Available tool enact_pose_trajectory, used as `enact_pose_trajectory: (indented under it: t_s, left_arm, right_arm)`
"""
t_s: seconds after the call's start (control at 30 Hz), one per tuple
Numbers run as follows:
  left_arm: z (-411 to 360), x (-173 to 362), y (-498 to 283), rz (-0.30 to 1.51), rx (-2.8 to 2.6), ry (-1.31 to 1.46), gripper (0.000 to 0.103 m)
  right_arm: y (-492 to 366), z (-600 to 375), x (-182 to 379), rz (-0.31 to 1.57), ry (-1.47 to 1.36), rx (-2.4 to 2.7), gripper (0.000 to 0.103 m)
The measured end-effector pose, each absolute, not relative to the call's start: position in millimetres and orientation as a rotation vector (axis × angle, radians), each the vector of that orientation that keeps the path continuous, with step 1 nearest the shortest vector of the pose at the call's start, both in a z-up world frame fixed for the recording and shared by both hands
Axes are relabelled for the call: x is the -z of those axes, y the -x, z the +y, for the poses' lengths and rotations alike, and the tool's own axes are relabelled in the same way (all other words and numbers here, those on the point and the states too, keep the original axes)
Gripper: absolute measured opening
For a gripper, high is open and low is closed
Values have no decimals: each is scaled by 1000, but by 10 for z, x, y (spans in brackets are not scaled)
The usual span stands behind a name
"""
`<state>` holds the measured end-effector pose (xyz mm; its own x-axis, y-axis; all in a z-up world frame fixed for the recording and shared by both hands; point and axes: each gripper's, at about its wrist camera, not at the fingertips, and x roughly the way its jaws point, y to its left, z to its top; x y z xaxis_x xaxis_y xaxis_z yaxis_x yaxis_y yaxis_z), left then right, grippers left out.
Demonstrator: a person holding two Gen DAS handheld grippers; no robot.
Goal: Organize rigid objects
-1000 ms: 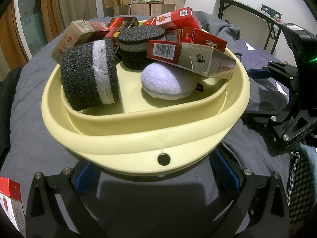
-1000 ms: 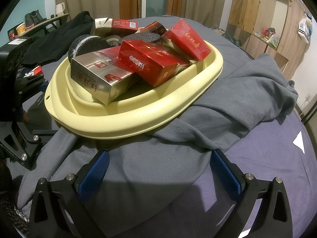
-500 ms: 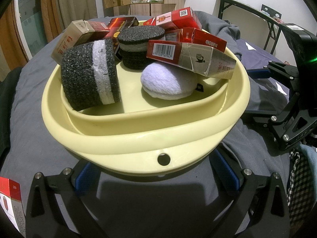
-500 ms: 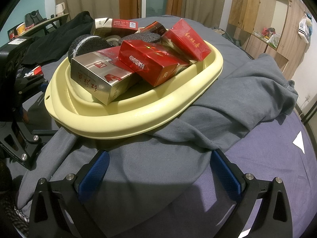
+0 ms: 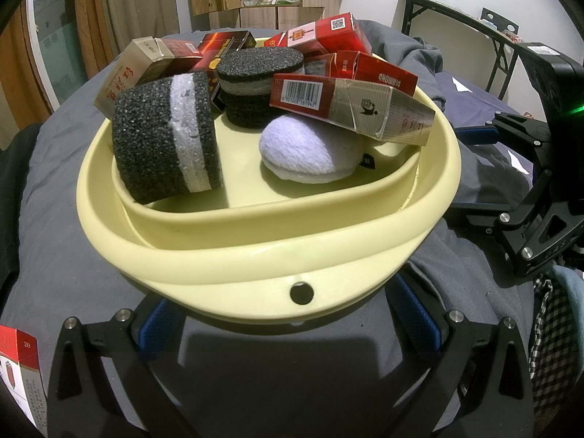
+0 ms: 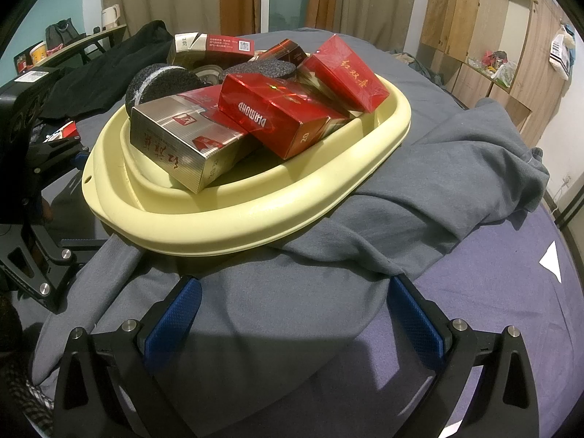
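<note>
**Both tongs released beside a loaded yellow basin**

Both tongs stand spread and hold nothing: the left gripper [image 5: 292, 328] sits low with its blue ribbed pads either side of the basin's near rim, and the right gripper [image 6: 292, 314] hovers level over the cloth, just short of the basin. Each is black metal with silver bolts.

Largest is the bed [image 6: 511, 292], a smooth purple-grey sheet. On it lies a rumpled grey garment [image 6: 456, 182], soft and creased, partly under the basin. The pale yellow basin [image 5: 255, 255] is oval, smooth plastic with a thick rolled rim and one small round hole near the left gripper.

Inside it, six cartons can be counted, glossy rectangular card: a silver-and-red carton [image 6: 182, 146] tilted on the rim, a red carton [image 6: 277, 116] across it, and others in red, gold and dark red behind. Two foam cylinders [image 5: 168, 138], coarse black with a white band, are in there too, one on its side, one upright. One white pad [image 5: 310, 153], fuzzy and domed, lies under a carton.

One more carton [image 5: 18, 372] lies outside the basin at the left gripper's left.
</note>
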<state>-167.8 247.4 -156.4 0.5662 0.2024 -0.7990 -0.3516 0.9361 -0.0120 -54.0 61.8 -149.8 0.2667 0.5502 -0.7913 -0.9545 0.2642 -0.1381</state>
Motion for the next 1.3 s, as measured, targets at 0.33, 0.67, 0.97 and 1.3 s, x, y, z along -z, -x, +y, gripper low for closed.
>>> enact_pose_trajectory:
  t_s: [0.33, 0.67, 0.97, 1.3]
  left_arm:
    - [2474, 1564, 1677, 915, -328, 176, 103]
    - [2479, 1569, 1691, 915, -325, 182, 103]
    - [2473, 1555, 1684, 915, -329, 175, 103]
    - [2477, 1547, 1683, 914, -330, 172, 103]
  right_arm:
    - [542, 619, 1500, 698, 703, -1136, 103]
    - [543, 620, 1501, 698, 703, -1137, 103]
    - [542, 619, 1501, 698, 703, -1137, 103]
    - [540, 617, 1498, 698, 703, -1137, 103]
